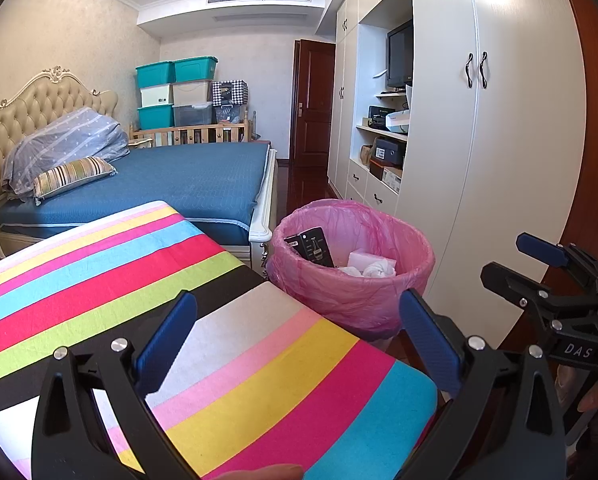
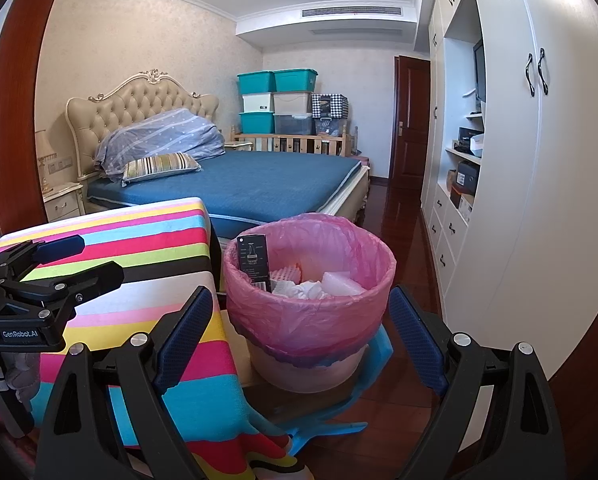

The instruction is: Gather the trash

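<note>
Right hand-held gripper alone sees dustpan.

Thin crinkled pink plastic bin liner, glossy wood floor

A striped cloth covers the counter, draping over its edge. Just beside it on the dark wood floor stands a bin lined with a pink bag, and a blue dustpan lies against its base.

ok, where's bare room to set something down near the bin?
Free: the striped cloth between the left gripper and the bed, and floor between bin and wardrobe. Crowded: inside the bin, with a black box and tissues.
</note>
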Action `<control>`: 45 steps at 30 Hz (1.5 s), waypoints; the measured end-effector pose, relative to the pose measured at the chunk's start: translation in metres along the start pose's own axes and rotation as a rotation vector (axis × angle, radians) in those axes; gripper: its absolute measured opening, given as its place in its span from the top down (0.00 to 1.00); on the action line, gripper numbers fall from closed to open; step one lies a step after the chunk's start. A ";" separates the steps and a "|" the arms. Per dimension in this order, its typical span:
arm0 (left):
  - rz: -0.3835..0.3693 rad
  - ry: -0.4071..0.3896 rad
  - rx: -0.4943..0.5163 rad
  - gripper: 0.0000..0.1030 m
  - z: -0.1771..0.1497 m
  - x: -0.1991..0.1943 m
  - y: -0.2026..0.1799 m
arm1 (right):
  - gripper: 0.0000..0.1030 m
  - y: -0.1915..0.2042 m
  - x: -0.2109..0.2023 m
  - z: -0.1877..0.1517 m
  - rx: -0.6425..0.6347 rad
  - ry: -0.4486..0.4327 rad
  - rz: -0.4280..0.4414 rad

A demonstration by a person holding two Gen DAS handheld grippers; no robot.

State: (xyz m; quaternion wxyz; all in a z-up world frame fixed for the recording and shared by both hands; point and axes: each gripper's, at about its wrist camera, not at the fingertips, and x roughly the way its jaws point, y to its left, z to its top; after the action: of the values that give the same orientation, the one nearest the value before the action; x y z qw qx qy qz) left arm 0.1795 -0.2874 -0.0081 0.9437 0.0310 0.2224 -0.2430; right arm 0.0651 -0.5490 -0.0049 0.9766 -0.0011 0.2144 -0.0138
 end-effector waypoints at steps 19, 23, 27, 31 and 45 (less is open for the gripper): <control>0.000 0.000 0.001 0.05 0.000 0.001 0.000 | 0.18 0.000 0.000 0.000 0.001 0.001 0.001; 0.000 0.000 0.002 0.05 0.000 0.000 0.000 | 0.18 0.001 0.000 0.000 0.002 0.001 0.001; 0.001 0.002 0.003 0.05 -0.002 0.001 0.000 | 0.18 0.002 -0.001 0.001 0.001 0.001 0.002; 0.002 -0.001 0.004 0.05 -0.002 0.001 0.000 | 0.18 0.002 0.000 0.001 0.002 0.002 0.000; 0.024 0.022 -0.028 0.05 -0.003 -0.016 0.037 | 0.18 0.037 -0.001 0.001 -0.033 0.031 0.055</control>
State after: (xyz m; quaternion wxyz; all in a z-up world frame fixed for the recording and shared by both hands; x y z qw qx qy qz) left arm 0.1834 -0.2474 -0.0062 0.9444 0.0229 0.2357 -0.2280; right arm 0.0661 -0.5121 -0.0039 0.9731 -0.0112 0.2294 0.0164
